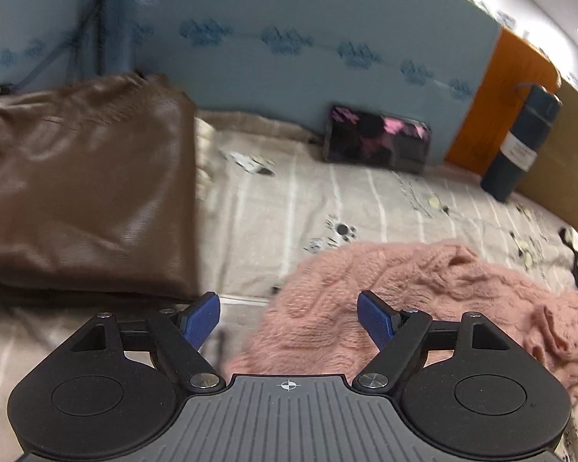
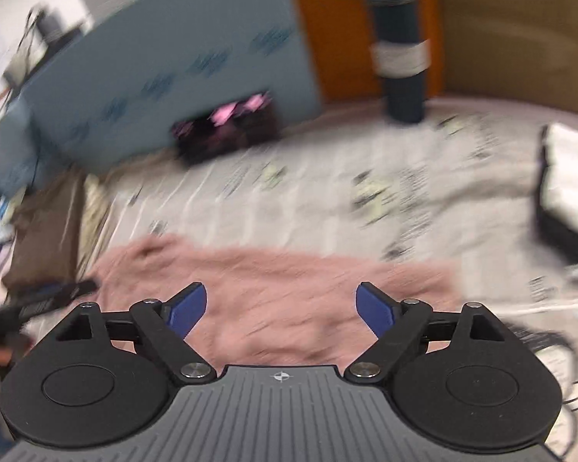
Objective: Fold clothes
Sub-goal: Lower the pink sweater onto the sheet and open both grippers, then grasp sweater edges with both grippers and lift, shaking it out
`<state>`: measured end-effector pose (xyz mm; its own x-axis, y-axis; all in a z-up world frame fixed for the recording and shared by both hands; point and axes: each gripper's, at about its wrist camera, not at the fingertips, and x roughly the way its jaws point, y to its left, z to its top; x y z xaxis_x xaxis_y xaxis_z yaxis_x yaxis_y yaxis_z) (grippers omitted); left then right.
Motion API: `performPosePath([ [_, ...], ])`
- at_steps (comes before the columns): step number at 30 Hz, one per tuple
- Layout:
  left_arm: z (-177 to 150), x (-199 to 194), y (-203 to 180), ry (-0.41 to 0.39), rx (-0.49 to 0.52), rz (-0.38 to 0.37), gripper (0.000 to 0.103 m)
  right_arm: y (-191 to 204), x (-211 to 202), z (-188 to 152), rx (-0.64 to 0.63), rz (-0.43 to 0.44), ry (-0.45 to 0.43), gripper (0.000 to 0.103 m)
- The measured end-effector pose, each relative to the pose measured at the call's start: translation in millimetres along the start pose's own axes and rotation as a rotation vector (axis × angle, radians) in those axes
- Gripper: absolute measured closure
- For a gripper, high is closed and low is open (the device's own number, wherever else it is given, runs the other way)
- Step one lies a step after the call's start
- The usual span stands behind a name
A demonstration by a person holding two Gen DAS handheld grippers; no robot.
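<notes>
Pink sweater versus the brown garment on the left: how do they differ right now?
The pink sweater is fuzzy knit and lies loose and rumpled; the brown garment is smooth, with a leathery sheen, and sits flat with straight edges, apparently folded. The pink sweater is directly beneath both open grippers, left gripper and right gripper; the brown garment lies off to the side, beyond either gripper. Both rest on the striped bedsheet.

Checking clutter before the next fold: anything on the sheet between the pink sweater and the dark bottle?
Only printed bedsheet lies between the pink sweater and the dark bottle; the left wrist view shows it best.
</notes>
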<state>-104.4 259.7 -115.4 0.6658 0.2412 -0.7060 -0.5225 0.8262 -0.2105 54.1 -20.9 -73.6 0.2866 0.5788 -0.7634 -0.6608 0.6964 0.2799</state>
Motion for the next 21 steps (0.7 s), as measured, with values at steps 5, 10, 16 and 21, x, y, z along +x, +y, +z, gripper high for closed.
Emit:
performPosePath([
  [5, 4.5, 17.9, -7.6, 0.052, -0.022, -0.079, 0.022, 28.9, 30.6, -19.2, -0.068, -0.029, 0.090, 0.015],
  [10, 4.3, 28.7, -20.8, 0.056, -0.003, -0.083, 0.011, 40.2, 41.7, -36.7, -0.223, -0.092, 0.083, 0.014],
  [16, -0.2, 28.0, -31.8, 0.033, 0.029, -0.048, 0.008, 35.5, 35.2, -47.2, -0.299, -0.087, 0.036, 0.027],
  [21, -2.1, 26.3, -37.8, 0.019, 0.031, -0.021, 0.008, 10.4, 19.8, -40.3, -0.203, -0.070, -0.003, 0.064],
])
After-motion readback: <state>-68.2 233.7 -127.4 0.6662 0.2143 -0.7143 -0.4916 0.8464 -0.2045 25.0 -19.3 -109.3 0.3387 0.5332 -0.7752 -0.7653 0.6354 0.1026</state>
